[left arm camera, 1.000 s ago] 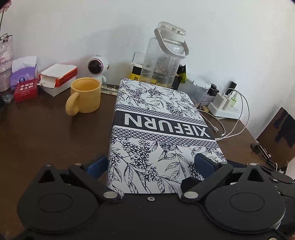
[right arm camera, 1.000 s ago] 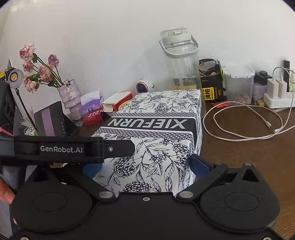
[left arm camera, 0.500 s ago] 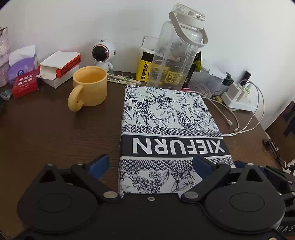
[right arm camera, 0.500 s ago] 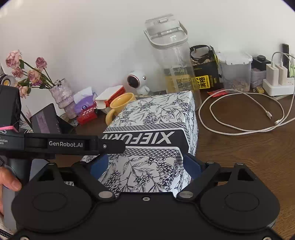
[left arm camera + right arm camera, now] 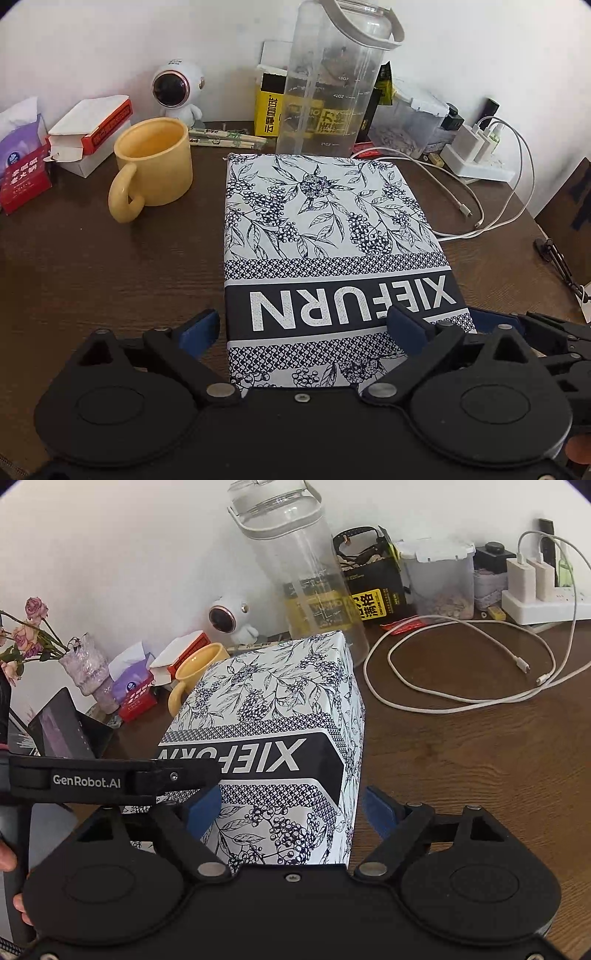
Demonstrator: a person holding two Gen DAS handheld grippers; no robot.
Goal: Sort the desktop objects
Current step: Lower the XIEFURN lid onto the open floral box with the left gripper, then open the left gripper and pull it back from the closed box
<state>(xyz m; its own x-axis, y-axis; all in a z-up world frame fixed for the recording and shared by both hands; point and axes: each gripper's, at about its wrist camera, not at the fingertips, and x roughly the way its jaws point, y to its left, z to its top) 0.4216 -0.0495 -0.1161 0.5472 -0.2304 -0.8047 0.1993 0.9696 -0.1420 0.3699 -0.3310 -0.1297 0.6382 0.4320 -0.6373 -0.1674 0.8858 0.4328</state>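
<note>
A white box with a navy floral print and the word XIEFURN (image 5: pixel 325 229) lies flat on the brown desk (image 5: pixel 110 266), its far end close to a clear water jug (image 5: pixel 332 81). My left gripper (image 5: pixel 303 326) is open at the box's near end: the left finger stands just off the box's left side and the right finger shows over its top. My right gripper (image 5: pixel 291 810) is open around the box's (image 5: pixel 280 716) near right corner, with a gap at its right finger. The left gripper's body (image 5: pixel 110 781) crosses the right wrist view.
A yellow mug (image 5: pixel 155 166) stands left of the box, with a small astronaut figure (image 5: pixel 177 88), cartons and tissue packs behind it. White charging cables (image 5: pixel 461 672) loop on the desk right of the box, near a power strip (image 5: pixel 543 605). A vase of flowers (image 5: pixel 81 664) and a tablet stand far left.
The box has gone from raised and close in front of both cameras to lying flat near the jug. Both grippers now look down on it from farther back.
</note>
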